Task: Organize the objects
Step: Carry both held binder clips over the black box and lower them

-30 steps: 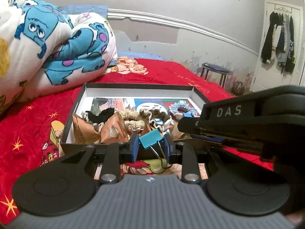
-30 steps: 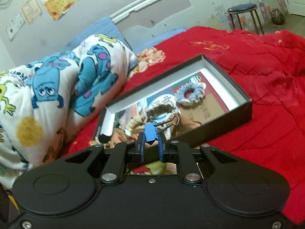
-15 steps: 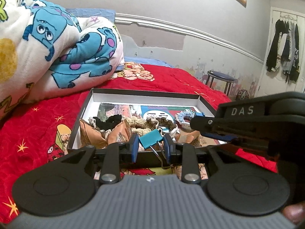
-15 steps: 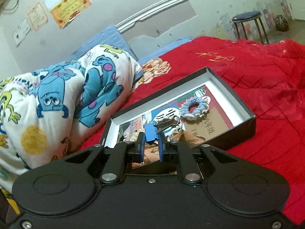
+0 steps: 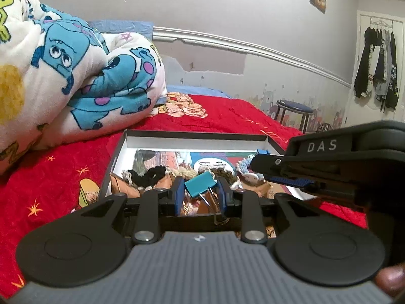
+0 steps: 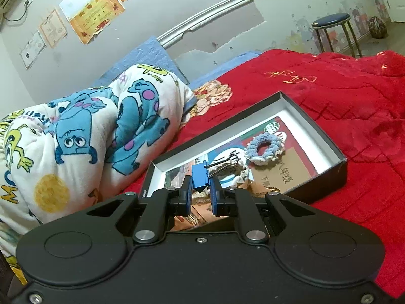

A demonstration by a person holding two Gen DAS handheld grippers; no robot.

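A: What's changed?

B: The black box (image 6: 326, 136) on the red bedspread (image 6: 354, 96) sits lower and further ahead of both tools than a second ago; both have lifted.

A: The grip?

B: Left gripper (image 5: 200, 193) pinches a teal binder clip (image 5: 200, 183); right gripper (image 6: 201, 190) is closed on a blue binder clip (image 6: 200, 176) (handles forward). Both clips ride above the box's near end, so I judge they are coming out.

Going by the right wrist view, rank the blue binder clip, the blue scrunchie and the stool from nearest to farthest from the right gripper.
1. Blue binder clip, held between the right gripper fingers.
2. Blue scrunchie, inside the box, ahead and right.
3. Stool, by the far wall, upper right.
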